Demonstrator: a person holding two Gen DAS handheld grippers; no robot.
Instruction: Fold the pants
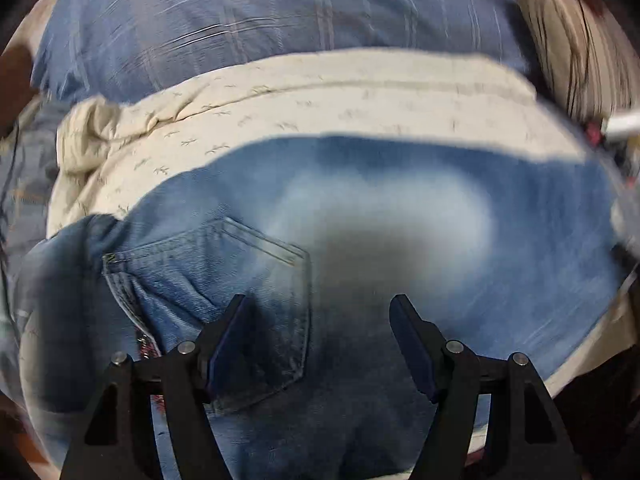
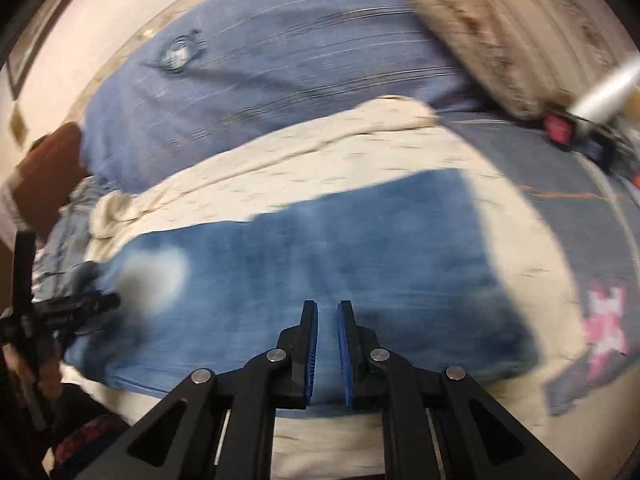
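Bedding and clutter on a bed

Cream printed sheet (image 1: pixel 360 108) spread over a blue striped bedspread (image 1: pixel 260 20); beige striped pillow (image 2: pixel 508 36) at the upper right, just beside a small red object (image 2: pixel 558 128) and a white blurred tube (image 2: pixel 608 88); pink-patterned cloth (image 2: pixel 604 320) at the right edge; brown headboard (image 2: pixel 52 168) far left

— What's it all on?
— A bed (image 2: pixel 568 168), under a blue-grey cover with thin orange lines.
— And straight on that?
— A cream sheet (image 2: pixel 360 160) with small dark marks, rumpled at the left end, a blue blanket (image 2: pixel 300 60) behind it, and a beige pillow (image 2: pixel 500 32) at the far right.
— The jeans (image 2: pixel 320 248)?
— Flat on the sheet.
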